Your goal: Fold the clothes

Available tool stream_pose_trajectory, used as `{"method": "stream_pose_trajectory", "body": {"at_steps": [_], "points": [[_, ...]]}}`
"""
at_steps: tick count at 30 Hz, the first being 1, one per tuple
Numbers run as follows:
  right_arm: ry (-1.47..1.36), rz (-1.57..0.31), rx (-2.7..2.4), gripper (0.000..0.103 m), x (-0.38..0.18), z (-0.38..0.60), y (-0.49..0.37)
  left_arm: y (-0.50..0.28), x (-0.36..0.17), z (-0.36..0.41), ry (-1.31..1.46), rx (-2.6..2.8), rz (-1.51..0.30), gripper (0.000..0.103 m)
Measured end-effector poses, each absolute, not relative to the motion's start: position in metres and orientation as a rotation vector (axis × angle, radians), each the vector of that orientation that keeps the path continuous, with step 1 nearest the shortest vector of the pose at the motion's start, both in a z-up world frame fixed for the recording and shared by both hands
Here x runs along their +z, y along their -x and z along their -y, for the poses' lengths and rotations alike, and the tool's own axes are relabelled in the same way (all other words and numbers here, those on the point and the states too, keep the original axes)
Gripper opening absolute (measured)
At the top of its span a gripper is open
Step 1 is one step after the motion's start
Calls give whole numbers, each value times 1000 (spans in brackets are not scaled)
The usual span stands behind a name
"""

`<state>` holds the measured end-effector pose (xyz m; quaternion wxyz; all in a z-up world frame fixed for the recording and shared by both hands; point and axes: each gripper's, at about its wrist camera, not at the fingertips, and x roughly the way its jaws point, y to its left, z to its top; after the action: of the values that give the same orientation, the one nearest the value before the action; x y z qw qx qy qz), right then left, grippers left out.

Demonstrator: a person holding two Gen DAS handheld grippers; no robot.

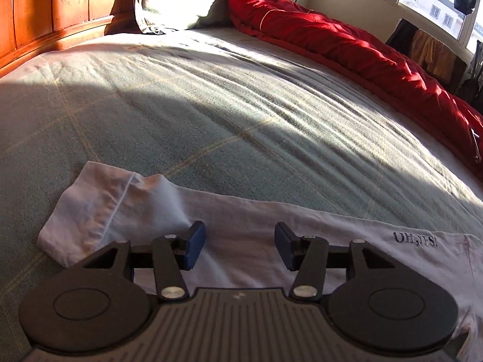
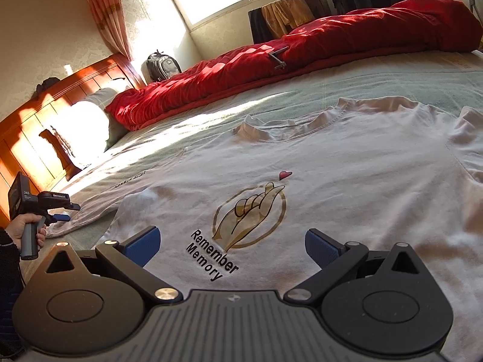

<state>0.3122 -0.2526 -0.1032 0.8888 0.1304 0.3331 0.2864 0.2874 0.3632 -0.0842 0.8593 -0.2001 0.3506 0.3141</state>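
White T-shirt [image 2: 347, 163] bears a gold hand emblem [image 2: 249, 212], red heart [image 2: 285, 175] and black lettering. The bedspread [image 1: 211, 105] is grey-green with tan checks; the quilt [image 2: 271, 69] is red.

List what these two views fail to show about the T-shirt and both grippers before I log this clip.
- T-shirt hem: hidden below the right gripper body, right wrist view.
- Its far sleeve: cut off by the frame's right edge, same view.
- Left sleeve underside and any fold beneath: not visible, left wrist view.
- Left gripper: whether its open fingers touch the cloth cannot be told.
- Small sleeve print: blurred, partly legible.
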Motion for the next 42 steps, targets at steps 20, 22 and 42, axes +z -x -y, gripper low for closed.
{"method": "stream_pose_trajectory", "body": {"at_steps": [20,22,42], "points": [[-234,-703,587,103,-106,246,-311,-354,-65,-173,179,125,-865,72],[-229,-698,585,103,-104,247,-310,-367,-80,-164,132,161,-872,72],[-248,-716,595,103,-102,247,-308,-347,-51,-113,380,-216,-822,85]]}}
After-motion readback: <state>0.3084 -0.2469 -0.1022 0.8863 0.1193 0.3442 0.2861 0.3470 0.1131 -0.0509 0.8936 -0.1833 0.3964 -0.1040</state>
